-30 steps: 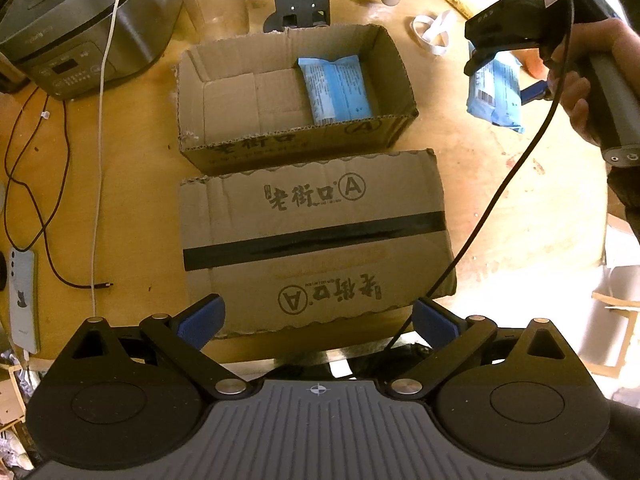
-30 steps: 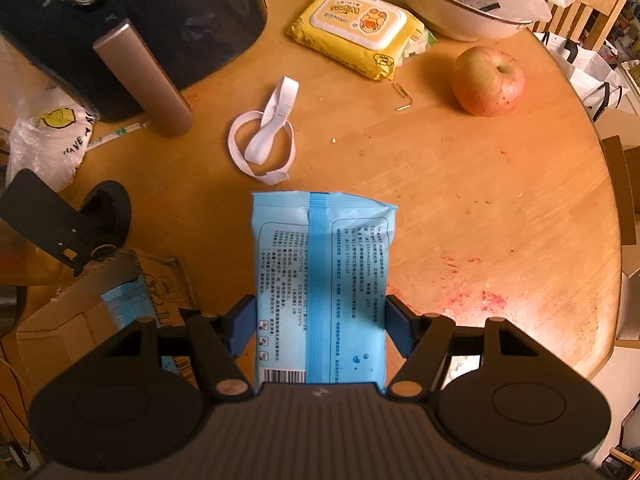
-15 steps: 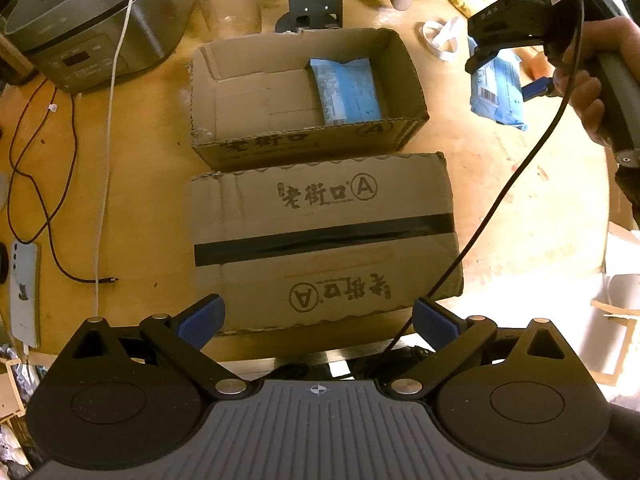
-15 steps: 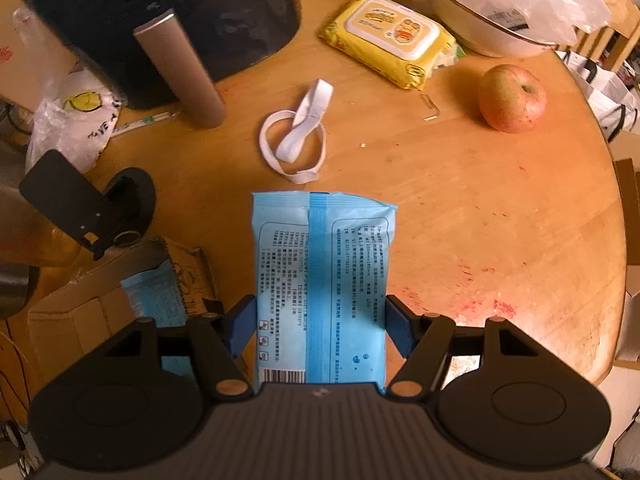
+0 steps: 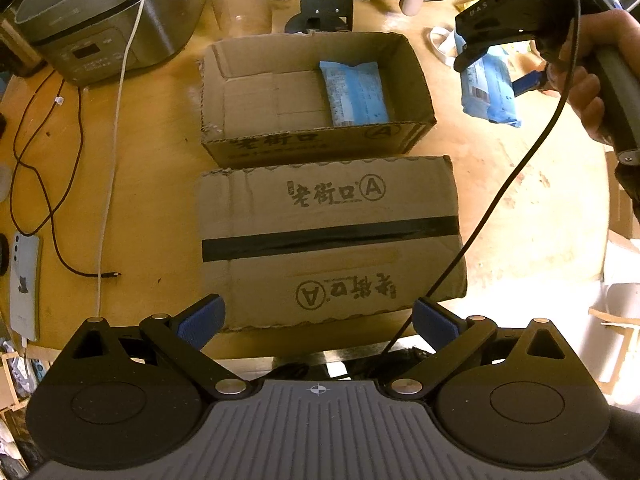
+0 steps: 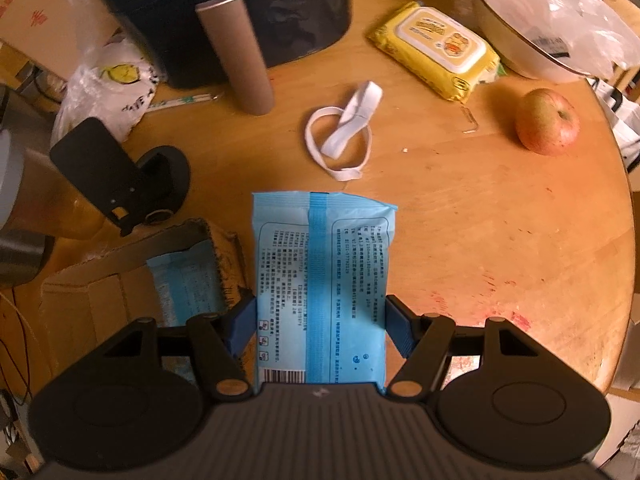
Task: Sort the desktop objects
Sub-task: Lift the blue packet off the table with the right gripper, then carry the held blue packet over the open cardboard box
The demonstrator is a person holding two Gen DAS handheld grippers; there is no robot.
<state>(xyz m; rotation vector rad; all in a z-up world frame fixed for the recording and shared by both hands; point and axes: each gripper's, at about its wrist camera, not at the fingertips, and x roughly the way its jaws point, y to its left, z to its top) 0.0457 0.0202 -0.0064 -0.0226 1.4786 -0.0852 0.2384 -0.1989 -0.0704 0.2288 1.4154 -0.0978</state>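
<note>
a blue wipes packet (image 6: 322,280) hangs clamped between the blue pads of the right claw (image 6: 320,324), held above the round wooden desk (image 6: 500,220) just to the right of the open cardboard box (image 5: 316,92), where a matching packet (image 5: 356,92) already lies against the box's right wall. seen from the left wrist, a hand (image 5: 588,76) carries that claw and its packet in the air beside the box's right rim, not yet over the opening. the left claw (image 5: 318,320) hangs wide and empty over the near edge of the closed, taped carton (image 5: 328,236). the step in hand appears to be the carry of a second packet to the box; the next move likely calls for bringing the packet over the bare floor of the box, lowering it clear of the wall, then letting go. an apple (image 6: 546,120), a yellow wipes pack (image 6: 436,52) and a white band (image 6: 344,136) lie unsorted beyond.
</note>
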